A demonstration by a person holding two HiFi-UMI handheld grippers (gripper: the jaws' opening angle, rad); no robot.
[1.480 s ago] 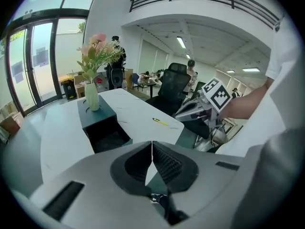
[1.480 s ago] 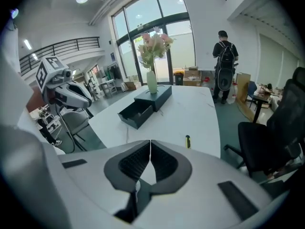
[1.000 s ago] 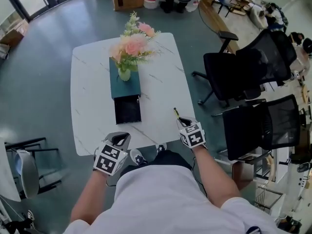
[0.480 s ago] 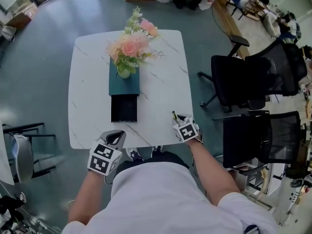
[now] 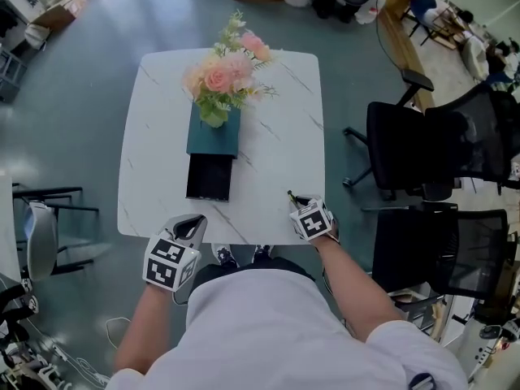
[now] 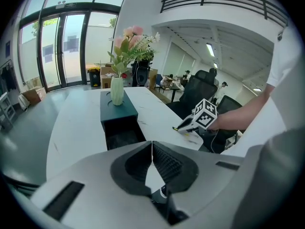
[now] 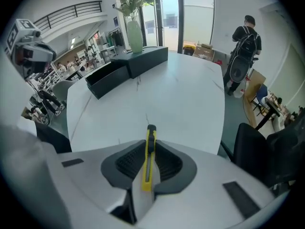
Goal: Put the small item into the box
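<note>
- Right gripper (image 7: pixel 149 152): my jaws have just been closing and now clamp the yellow utility knife (image 7: pixel 151 133) edge-on between the pads, at the near right edge of the table (image 5: pixel 276 136).
- Left gripper (image 6: pixel 152 147): jaws together, nothing between them, idle at the near edge.
- Box (image 5: pixel 210 179): open and dark inside, well apart from the knife.
- Step, as I judge it: item secured, carry pending.
- The next move calls for a lift across to above the opening, then release.
</note>
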